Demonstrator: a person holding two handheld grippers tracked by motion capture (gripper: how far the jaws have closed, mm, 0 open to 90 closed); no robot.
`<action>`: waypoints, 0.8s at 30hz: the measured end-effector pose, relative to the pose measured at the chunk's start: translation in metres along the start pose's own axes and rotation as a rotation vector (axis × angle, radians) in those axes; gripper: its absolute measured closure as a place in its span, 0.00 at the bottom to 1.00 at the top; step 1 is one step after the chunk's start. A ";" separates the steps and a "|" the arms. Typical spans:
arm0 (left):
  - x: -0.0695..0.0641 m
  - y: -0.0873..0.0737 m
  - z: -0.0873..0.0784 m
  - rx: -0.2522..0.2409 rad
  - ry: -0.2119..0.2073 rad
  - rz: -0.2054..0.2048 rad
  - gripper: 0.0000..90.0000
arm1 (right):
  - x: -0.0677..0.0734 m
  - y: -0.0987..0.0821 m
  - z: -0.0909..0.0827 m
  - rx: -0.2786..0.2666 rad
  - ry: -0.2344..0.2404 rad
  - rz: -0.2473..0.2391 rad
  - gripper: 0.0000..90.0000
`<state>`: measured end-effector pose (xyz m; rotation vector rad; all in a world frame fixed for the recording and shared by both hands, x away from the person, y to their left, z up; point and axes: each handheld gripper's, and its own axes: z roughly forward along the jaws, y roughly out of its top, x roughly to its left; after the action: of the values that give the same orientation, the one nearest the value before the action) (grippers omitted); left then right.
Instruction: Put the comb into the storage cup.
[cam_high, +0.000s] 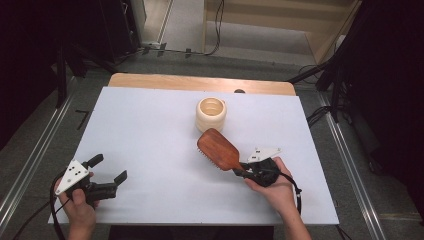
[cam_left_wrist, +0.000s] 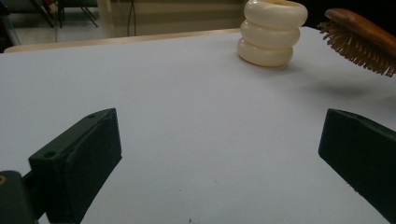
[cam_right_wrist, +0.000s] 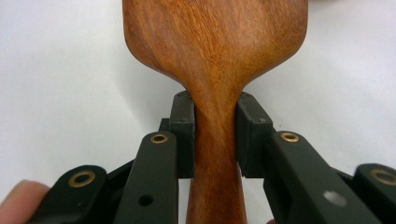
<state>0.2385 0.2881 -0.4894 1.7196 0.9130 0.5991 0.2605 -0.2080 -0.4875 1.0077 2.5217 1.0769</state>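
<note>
R gripper (cam_right_wrist: 215, 135) pinched hairbrush (cam_high: 218, 149) at handle neck, bristles down; L gripper (cam_high: 111, 176) idle w/ jaws spread. Best kept level, clearing cream cup (cam_high: 211, 113).

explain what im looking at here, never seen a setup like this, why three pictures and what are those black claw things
No robot here: a person holds a hand-operated claw tool in each hand. The high view looks down on a table with a white sheet. The other two pictures come from small cameras riding on each claw. On the sheet stands a cream ribbed cup. The right gripper is clamped on the handle of a wooden hairbrush, held bristles down near the cup. The left gripper is open and holds nothing; its own view looks across at the cup and the brush bristles.
</note>
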 end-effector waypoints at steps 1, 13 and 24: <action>-0.001 0.001 0.000 0.006 0.002 0.006 0.00 | 0.001 0.000 0.000 -0.015 0.000 0.004 0.78; -0.021 0.006 0.013 0.021 -0.046 0.031 0.00 | 0.010 -0.001 -0.002 -0.170 -0.028 0.022 0.78; -0.049 0.018 0.021 -0.001 -0.112 0.064 0.00 | 0.022 0.000 -0.001 -0.261 -0.025 0.007 0.78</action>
<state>0.2311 0.2341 -0.4772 1.7682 0.7815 0.5394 0.2438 -0.1940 -0.4857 0.9497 2.2831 1.3435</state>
